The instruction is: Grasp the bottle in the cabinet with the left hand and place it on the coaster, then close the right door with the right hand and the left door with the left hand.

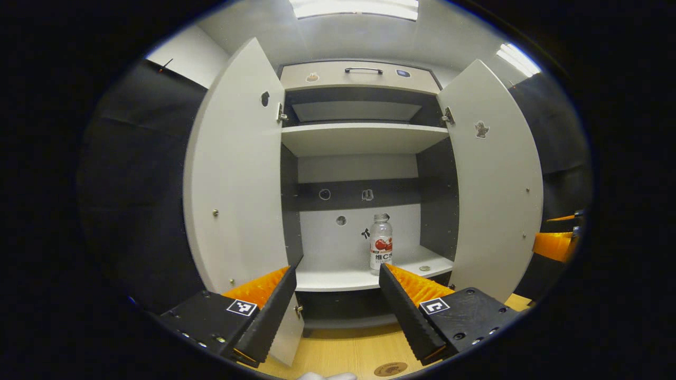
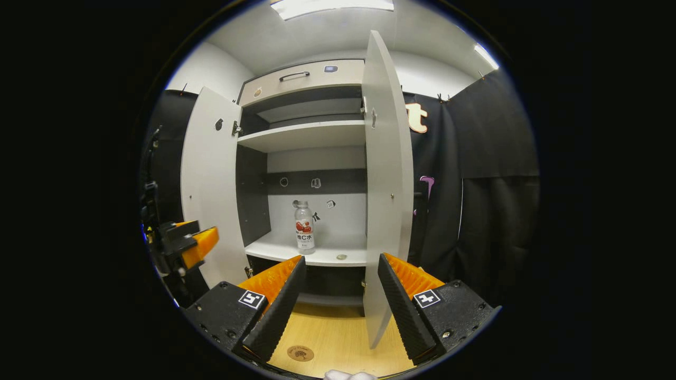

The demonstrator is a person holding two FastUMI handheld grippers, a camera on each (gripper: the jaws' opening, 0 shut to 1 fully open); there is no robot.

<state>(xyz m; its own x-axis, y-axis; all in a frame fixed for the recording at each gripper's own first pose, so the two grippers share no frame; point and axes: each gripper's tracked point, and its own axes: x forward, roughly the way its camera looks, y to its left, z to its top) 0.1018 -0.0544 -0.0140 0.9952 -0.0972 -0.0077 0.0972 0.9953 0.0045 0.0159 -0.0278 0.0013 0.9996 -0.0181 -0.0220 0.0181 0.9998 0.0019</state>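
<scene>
Left claw (image 1: 340, 295) gaping, bottle (image 1: 381, 244) base half-hidden

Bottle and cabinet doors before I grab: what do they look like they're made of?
Bottle: looks like clear plastic with a glossy printed label; the upper body shows the wall through it. Left door and right door: probably laminated board, matt pale grey, flat with thin square edges and small screw heads. Neither claw touches them.

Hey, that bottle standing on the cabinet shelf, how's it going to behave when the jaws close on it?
The bottle looks tall and narrow, standing upright, so a sideways nudge could probably tip it. Its clear plastic body may flex a little and feel slick above the label. How full it is I cannot tell, so its weight is uncertain.
</scene>
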